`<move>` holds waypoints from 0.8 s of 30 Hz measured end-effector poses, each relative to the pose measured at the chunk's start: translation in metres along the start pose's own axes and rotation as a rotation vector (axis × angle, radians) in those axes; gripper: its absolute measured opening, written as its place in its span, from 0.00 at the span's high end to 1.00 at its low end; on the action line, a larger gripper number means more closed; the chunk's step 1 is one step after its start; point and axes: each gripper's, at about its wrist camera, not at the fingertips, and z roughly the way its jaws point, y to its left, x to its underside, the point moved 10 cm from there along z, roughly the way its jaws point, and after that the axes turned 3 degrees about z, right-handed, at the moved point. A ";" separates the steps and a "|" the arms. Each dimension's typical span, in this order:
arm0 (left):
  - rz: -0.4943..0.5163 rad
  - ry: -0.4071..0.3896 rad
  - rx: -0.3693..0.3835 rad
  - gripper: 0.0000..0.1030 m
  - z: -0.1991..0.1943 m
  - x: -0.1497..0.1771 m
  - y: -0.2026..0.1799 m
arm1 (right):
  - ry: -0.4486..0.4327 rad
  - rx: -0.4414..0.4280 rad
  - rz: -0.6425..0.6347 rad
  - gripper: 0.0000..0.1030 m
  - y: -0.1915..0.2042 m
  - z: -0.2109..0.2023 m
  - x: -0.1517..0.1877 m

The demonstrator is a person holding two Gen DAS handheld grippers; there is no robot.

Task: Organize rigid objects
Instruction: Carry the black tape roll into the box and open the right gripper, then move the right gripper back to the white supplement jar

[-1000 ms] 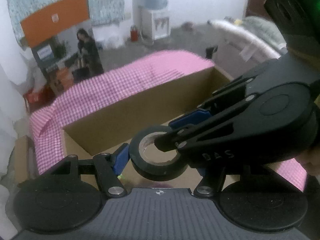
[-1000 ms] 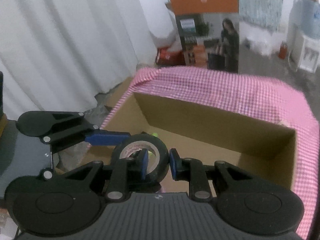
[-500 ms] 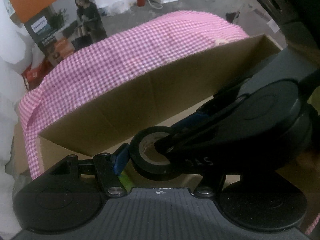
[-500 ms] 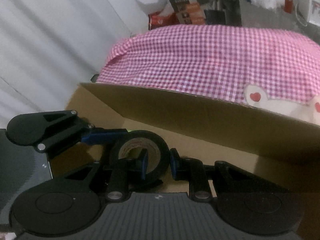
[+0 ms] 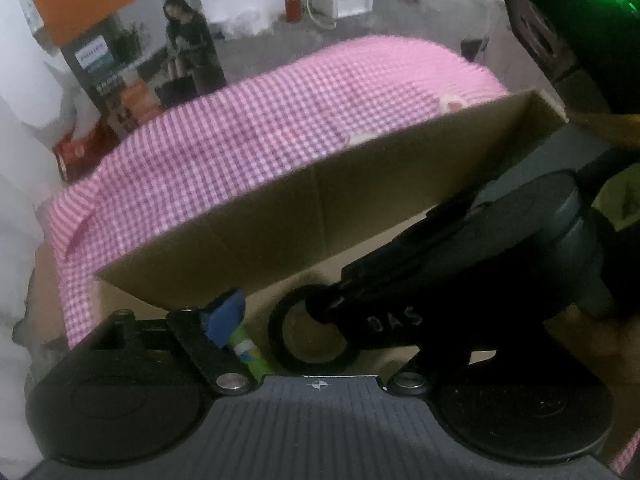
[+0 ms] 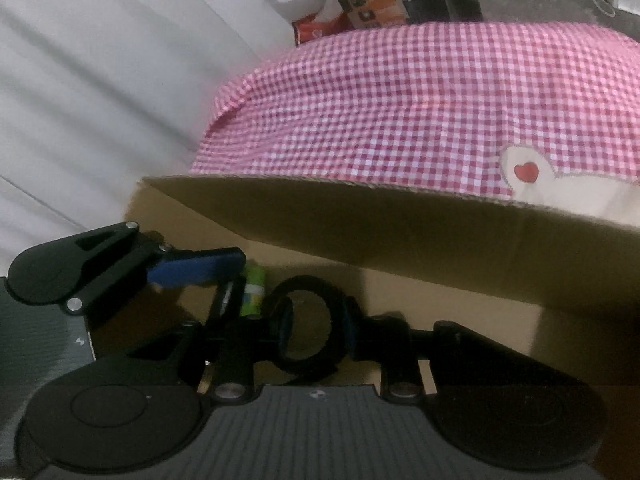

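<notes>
The black tape roll (image 6: 306,326) now sits low inside the cardboard box (image 6: 420,232), right by the floor; 1 s ago we held it up near the rim. Our right gripper (image 6: 316,330) is clamped on its wall, one finger thru the core. Our left gripper (image 5: 320,316) has let go vs. earlier: blue pad clear of the roll, jaws apart (its other finger is hidden). A green item (image 5: 250,350) lies just beside. We judge placement nearly done; release is next.

Matt brown cardboard box (image 6: 400,236); woven pink gingham cloth (image 6: 400,92); the black tape roll (image 5: 308,330) looks faintly glossy, though blurred; right hand-held gripper (image 6: 316,328) is matt black plastic.
</notes>
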 end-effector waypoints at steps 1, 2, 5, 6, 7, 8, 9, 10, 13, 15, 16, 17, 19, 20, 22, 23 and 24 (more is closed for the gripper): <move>0.000 -0.015 -0.001 0.18 -0.006 0.000 0.000 | -0.014 -0.004 -0.005 0.71 0.003 -0.007 0.000; -0.002 -0.035 0.001 0.16 -0.014 -0.001 0.000 | -0.033 -0.007 -0.012 0.66 0.007 -0.016 -0.001; -0.014 -0.109 0.015 0.12 -0.042 -0.004 0.001 | -0.111 -0.007 -0.044 0.40 0.019 -0.048 0.000; -0.014 -0.135 0.027 0.10 -0.051 -0.005 0.000 | -0.145 -0.003 -0.060 0.40 0.025 -0.060 0.001; -0.013 -0.160 0.041 0.08 -0.060 -0.005 -0.002 | -0.172 0.002 -0.075 0.40 0.030 -0.072 0.003; -0.011 -0.192 0.054 0.07 -0.073 -0.004 -0.002 | -0.196 0.006 -0.087 0.38 0.034 -0.084 0.005; -0.010 -0.215 0.061 0.07 -0.079 -0.005 -0.002 | -0.229 0.010 -0.100 0.35 0.039 -0.097 0.008; -0.010 -0.239 0.067 0.06 -0.088 -0.003 -0.002 | -0.262 0.015 -0.113 0.32 0.044 -0.109 0.011; -0.029 -0.309 0.060 0.05 -0.117 0.002 -0.001 | -0.365 0.024 -0.157 0.20 0.064 -0.145 0.021; -0.046 -0.350 0.059 0.05 -0.136 0.007 -0.002 | -0.435 0.025 -0.177 0.04 0.077 -0.170 0.032; -0.051 -0.367 0.068 0.04 -0.143 0.011 -0.002 | -0.468 0.021 -0.187 0.01 0.082 -0.183 0.037; -0.055 -0.384 0.080 0.04 -0.152 0.016 -0.005 | -0.505 0.014 -0.201 0.00 0.089 -0.195 0.044; -0.054 -0.400 0.093 0.02 -0.163 0.026 -0.008 | -0.557 0.013 -0.229 0.00 0.099 -0.214 0.058; -0.056 -0.403 0.092 0.01 -0.167 0.031 -0.008 | -0.586 0.024 -0.238 0.00 0.104 -0.222 0.066; -0.063 -0.417 0.080 0.00 -0.177 0.043 -0.007 | -0.633 0.059 -0.256 0.00 0.109 -0.232 0.080; -0.070 -0.422 0.072 0.00 -0.181 0.051 -0.007 | -0.649 0.082 -0.265 0.00 0.111 -0.236 0.088; -0.078 -0.427 0.067 0.00 -0.184 0.057 -0.006 | -0.662 0.109 -0.272 0.00 0.112 -0.238 0.098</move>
